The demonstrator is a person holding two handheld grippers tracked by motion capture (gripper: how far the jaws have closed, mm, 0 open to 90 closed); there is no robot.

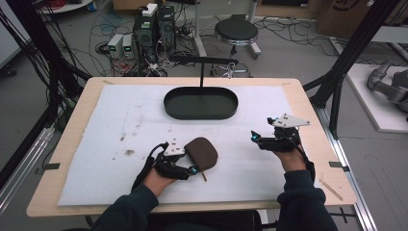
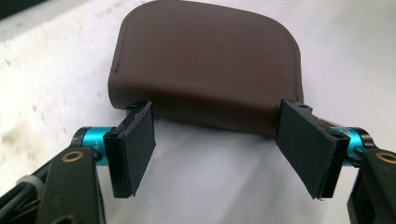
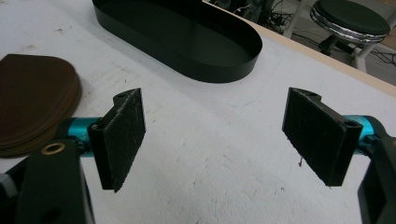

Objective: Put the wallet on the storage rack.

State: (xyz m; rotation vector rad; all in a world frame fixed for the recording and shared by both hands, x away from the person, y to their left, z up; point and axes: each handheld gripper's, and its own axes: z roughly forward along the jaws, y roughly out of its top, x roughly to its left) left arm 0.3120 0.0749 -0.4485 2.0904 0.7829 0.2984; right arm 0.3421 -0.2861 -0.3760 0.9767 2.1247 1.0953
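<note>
Tools both spread wide: left tool [image 2: 217, 149] straddles the brown pouch [image 2: 205, 65] edge; right tool [image 3: 224, 140] holds nothing.

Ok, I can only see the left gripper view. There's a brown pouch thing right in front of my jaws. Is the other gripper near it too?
Observer: No. In the high view the right gripper sits far off to the right of the brown pouch, apart from it.
Operator: Is that one holding anything?
Observer: No. The right gripper view shows its jaws wide apart with only the white mat between them.
Operator: What's past the pouch?
Observer: A black oval tray lies farther up the mat, with a thin black post rising behind it.
Operator: Is something in the tray?
Observer: It looks empty in the high view and in the right gripper view.
</note>
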